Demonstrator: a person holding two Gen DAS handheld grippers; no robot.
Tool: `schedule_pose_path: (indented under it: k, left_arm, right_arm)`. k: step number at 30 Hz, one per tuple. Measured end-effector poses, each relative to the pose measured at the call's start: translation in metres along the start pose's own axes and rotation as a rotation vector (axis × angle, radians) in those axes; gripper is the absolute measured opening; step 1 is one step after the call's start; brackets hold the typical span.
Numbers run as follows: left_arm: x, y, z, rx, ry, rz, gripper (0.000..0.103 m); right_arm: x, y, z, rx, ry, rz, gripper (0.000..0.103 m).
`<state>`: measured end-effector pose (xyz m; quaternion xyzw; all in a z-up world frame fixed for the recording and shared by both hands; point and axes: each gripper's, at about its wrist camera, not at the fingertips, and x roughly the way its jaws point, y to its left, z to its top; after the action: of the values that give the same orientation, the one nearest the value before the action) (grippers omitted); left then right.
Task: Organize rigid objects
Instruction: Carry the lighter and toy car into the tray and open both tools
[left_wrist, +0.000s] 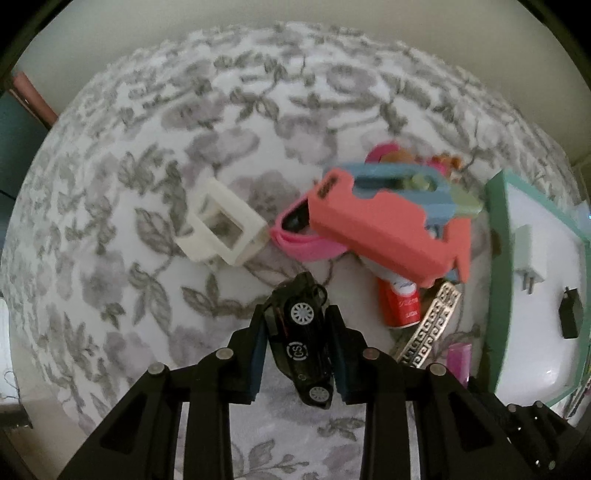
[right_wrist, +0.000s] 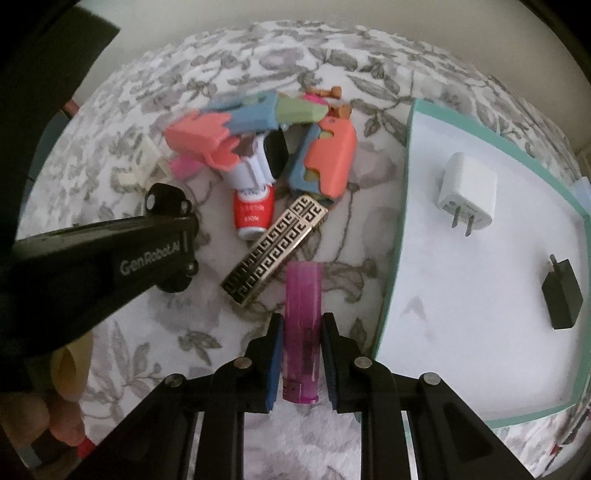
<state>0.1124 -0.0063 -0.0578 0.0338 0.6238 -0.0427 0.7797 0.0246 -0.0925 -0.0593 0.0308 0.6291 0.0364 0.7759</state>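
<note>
My left gripper (left_wrist: 297, 332) is shut on a black toy car (left_wrist: 301, 339), held just above the floral cloth. My right gripper (right_wrist: 302, 339) is shut on a purple translucent lighter (right_wrist: 302, 325). A heap of toys lies ahead: a coral and blue toy gun (left_wrist: 388, 225), a second one (right_wrist: 328, 162), a red and white tube (right_wrist: 253, 214), a gold patterned bar (right_wrist: 273, 247) and a white plastic frame (left_wrist: 221, 229). A teal-rimmed white tray (right_wrist: 395, 266) at the right holds a white charger (right_wrist: 465, 192) and a black charger (right_wrist: 561, 295).
The left gripper's body (right_wrist: 110, 251) crosses the right wrist view at the left. The floral cloth (left_wrist: 147, 147) covers a round surface with bare cloth at the left and far side. A pink case (left_wrist: 306, 247) lies under the toy gun.
</note>
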Motion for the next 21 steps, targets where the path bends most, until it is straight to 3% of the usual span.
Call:
schedule_pose_path:
  k: [7, 11, 19, 21]
  left_arm:
    - [-0.061, 0.014, 0.0, -0.014, -0.157, -0.011, 0.032]
    - [-0.091, 0.012, 0.002, 0.008, -0.234, -0.023, 0.032]
    - [-0.105, -0.041, -0.002, 0.13, -0.257, -0.09, 0.032]
    - [-0.103, -0.061, -0.007, 0.178, -0.247, -0.114, 0.032]
  right_arm:
    - [-0.041, -0.018, 0.005, 0.055, -0.094, 0.024, 0.021]
    - [-0.072, -0.031, 0.008, 0.098, -0.184, -0.016, 0.021]
    - [-0.09, -0.077, 0.008, 0.21, -0.21, -0.13, 0.021]
    - [-0.08, -0.095, 0.005, 0.243, -0.182, -0.198, 0.021]
